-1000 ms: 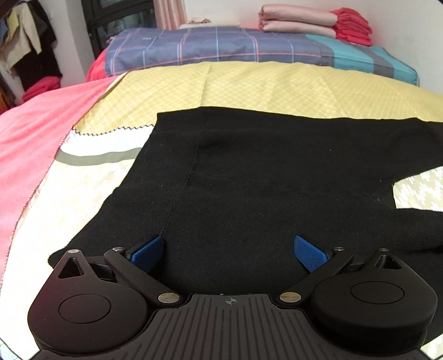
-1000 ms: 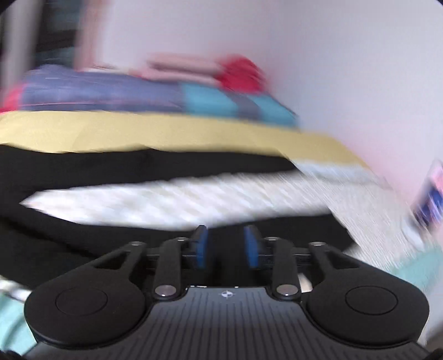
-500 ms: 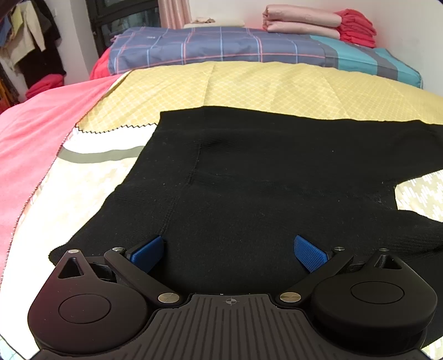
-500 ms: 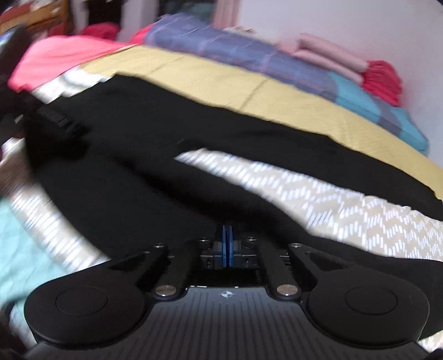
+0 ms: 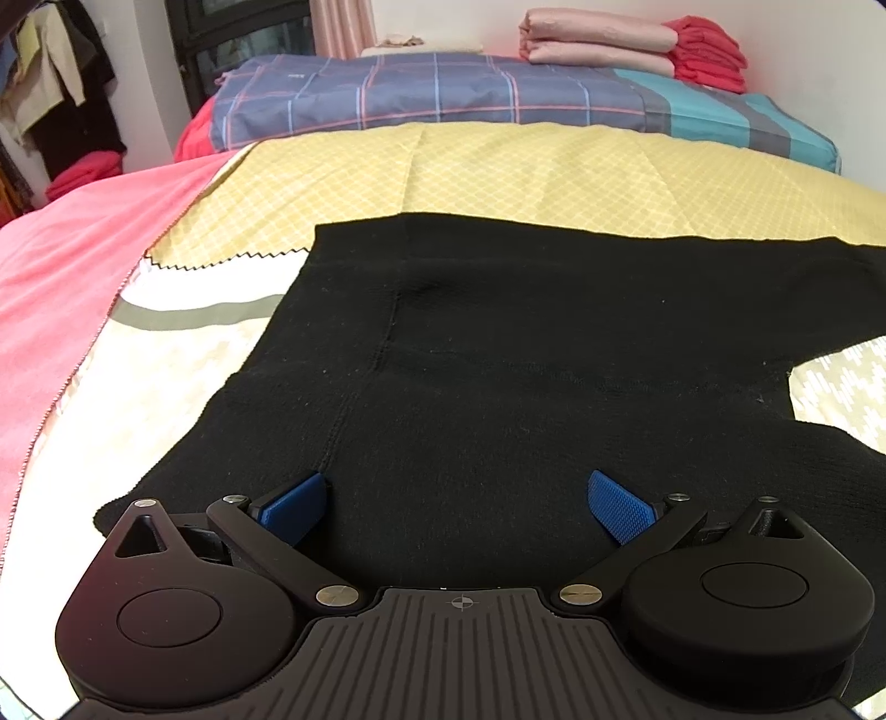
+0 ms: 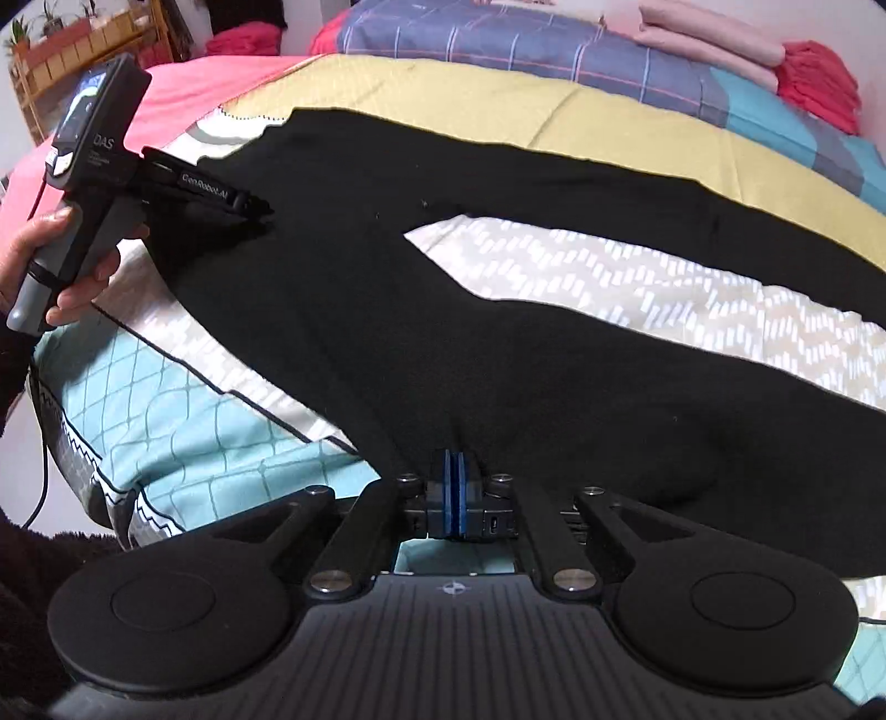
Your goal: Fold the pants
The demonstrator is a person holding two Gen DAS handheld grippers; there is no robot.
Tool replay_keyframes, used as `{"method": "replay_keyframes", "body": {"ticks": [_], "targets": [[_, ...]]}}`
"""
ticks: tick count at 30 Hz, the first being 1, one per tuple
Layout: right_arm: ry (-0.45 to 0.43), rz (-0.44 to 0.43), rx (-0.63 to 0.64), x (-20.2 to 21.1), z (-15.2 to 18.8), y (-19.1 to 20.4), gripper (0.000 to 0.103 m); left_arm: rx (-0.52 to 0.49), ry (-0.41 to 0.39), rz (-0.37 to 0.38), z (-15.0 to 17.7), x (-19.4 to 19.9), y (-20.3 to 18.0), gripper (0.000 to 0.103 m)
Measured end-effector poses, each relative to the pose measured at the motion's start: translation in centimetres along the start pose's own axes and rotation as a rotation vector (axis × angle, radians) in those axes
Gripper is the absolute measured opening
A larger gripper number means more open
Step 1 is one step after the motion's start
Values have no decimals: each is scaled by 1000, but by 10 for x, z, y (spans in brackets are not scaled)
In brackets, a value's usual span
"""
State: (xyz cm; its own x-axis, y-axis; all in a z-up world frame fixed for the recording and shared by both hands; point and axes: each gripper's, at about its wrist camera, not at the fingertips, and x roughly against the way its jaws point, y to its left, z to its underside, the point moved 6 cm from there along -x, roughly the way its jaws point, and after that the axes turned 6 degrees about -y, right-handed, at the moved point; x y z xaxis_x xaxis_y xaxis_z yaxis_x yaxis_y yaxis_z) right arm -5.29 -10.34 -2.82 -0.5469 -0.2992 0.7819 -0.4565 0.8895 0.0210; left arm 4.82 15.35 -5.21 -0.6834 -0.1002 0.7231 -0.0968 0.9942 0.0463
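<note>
Here, black pants lie spread on the bed. Soft, limp knit; best held at edges. Right gripper pinches near leg edge; left gripper gapes wide, empty, over the waist.

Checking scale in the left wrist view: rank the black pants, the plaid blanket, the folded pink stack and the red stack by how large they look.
1. black pants, nearest the camera, so their lead is partly nearness.
2. plaid blanket.
3. folded pink stack.
4. red stack.
</note>
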Motion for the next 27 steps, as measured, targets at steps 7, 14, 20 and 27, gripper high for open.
{"method": "replay_keyframes", "body": {"ticks": [7, 14, 20, 27], "targets": [[-219, 265, -181, 47, -4, -81, 61, 21, 9, 12, -3, 15, -3, 103], [-176, 597, -393, 30, 40, -186, 56, -13, -23, 91, -10, 23, -38, 103], [-167, 635, -349, 55, 58, -175, 8, -36, 2, 80, 4, 6, -49, 103], [-394, 630, -439, 109, 50, -205, 90, -32, 11, 64, 2, 3, -52, 103]]}}
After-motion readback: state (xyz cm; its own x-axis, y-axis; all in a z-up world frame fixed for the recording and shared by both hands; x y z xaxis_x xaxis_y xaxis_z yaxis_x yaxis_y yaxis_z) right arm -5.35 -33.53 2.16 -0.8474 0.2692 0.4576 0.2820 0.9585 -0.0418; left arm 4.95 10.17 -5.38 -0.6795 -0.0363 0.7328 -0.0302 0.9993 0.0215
